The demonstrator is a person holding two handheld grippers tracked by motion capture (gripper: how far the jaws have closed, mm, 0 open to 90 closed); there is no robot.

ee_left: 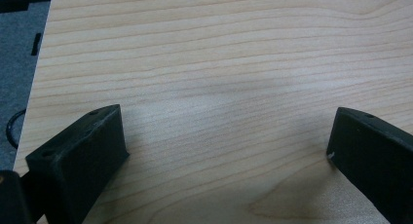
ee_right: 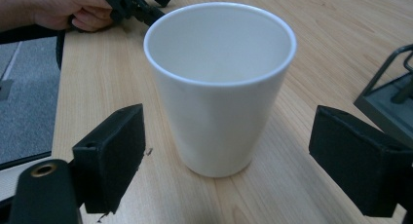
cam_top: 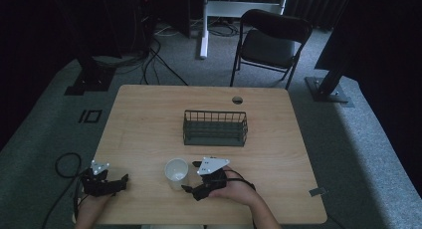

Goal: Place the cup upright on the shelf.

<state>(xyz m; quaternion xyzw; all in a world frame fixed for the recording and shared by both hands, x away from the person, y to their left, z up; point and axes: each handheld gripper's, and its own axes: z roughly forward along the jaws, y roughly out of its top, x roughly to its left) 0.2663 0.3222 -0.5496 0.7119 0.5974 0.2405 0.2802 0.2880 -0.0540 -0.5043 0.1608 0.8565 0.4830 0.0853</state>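
White cup (ee_right: 220, 87) stands upright on the wooden table (cam_top: 149, 114), directly ahead of the right gripper (ee_right: 226, 151) and between its two black jaws. Both jaws are spread wide, one to each side of the cup wall, with clear gaps on both sides; nothing is held. No brand, label or writing can be read on the cup, the grippers or the table.

Right hand (cam_top: 234, 186) enters from the near table edge, wrapped around the gripper body, with the jaws pointing left toward the cup (cam_top: 177, 173). A grey three-cornered plate (cam_top: 213, 165) sits on top of this gripper.

Left gripper (ee_left: 226, 151) rests near the table's near left corner, well apart from the cup. Its jaws are also spread wide, over bare wood, gripping nothing. In the right gripper view, the left hand (ee_right: 58, 9) appears beyond the cup, fingers curled around its gripper.

Dark wire basket (cam_top: 215, 128) stands beyond the right gripper, farther up the table, apart from the cup.
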